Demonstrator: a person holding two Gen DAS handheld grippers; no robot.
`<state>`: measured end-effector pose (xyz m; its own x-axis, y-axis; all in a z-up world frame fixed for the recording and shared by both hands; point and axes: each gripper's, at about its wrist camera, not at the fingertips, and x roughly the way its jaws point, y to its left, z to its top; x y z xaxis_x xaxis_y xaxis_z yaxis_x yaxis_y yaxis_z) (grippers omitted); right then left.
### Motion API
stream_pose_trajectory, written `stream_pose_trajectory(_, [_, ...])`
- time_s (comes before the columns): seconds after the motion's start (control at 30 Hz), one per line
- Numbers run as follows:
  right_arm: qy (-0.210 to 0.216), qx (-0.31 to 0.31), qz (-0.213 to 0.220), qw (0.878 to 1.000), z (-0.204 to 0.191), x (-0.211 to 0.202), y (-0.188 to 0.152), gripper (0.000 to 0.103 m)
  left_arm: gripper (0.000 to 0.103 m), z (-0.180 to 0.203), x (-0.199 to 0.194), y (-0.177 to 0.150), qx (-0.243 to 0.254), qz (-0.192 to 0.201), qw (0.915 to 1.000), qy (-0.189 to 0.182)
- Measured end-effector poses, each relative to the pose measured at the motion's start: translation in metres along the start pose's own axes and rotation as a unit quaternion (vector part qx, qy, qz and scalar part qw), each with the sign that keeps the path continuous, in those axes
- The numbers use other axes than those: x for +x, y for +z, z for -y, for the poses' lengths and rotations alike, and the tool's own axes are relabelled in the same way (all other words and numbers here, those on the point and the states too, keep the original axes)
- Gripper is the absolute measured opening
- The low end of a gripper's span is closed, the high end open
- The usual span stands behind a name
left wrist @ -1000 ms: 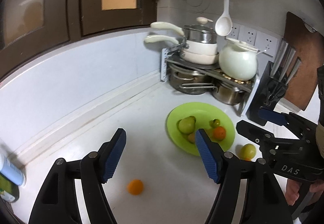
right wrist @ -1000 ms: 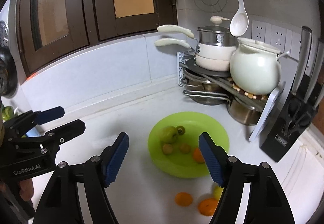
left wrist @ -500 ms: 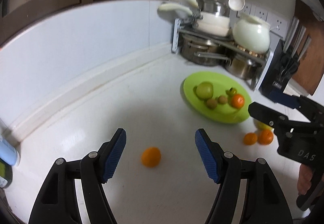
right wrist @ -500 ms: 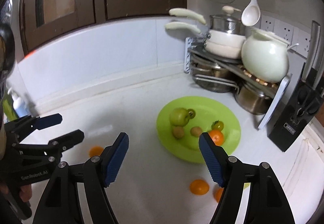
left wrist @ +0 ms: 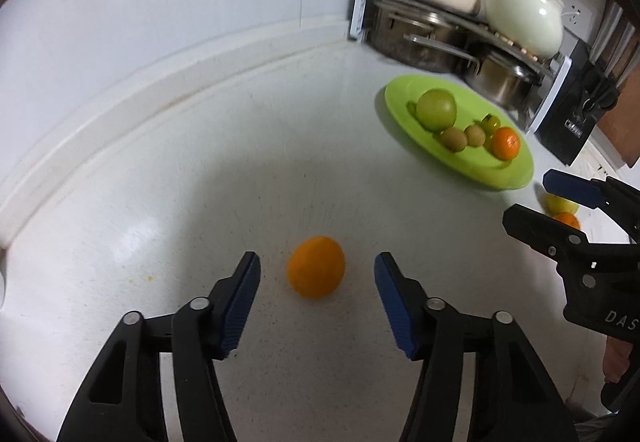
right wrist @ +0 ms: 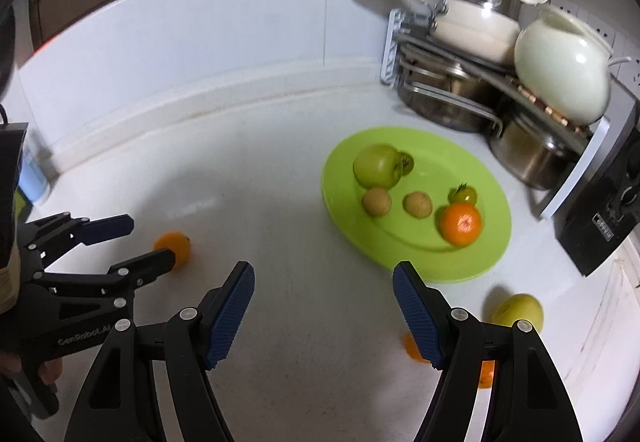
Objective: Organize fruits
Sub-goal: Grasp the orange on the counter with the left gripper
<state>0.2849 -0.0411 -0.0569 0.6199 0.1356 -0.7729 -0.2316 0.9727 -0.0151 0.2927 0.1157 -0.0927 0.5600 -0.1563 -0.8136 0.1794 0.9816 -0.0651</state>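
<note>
Lowered over the round orange fruit point(left wrist: 316, 267); left gripper point(left wrist: 317, 294) jaws just narrowing, not gripping. Lime-green plastic plate point(left wrist: 516, 178) at two o'clock next; right gripper point(right wrist: 323, 308) jaws wide, empty.

"DAS" is read in pale letters on the black body of the right gripper point(left wrist: 560, 202), cut off at the picture's edge in the left wrist view. "GenRobot.AI" is printed along the body of the left gripper point(right wrist: 150, 240) in the right wrist view. A small white label on the black knife block point(right wrist: 604, 230) is too blurred to be read.
</note>
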Motion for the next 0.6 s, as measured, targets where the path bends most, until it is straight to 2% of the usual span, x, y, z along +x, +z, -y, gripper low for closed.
stream_pose_trajectory(0.27, [0.0, -0.002, -0.027, 1.0, -0.001, 0.018, -0.005, 0.072, 0.044, 0.001, 0.024, -0.004, 0.0, -0.021, 0.9998, -0.001])
stream_pose_trajectory(0.4, [0.001, -0.003, -0.033, 0.999, 0.0, 0.022, -0.006, 0.072, 0.034, 0.002, 0.029, -0.003, 0.002, -0.024, 0.9997, 0.0])
stream_pose_trajectory(0.6, [0.016, 0.001, -0.035, 0.999, 0.004, 0.022, -0.006, 0.072, 0.034, 0.009, 0.018, -0.001, 0.0, -0.012, 0.9999, 0.004])
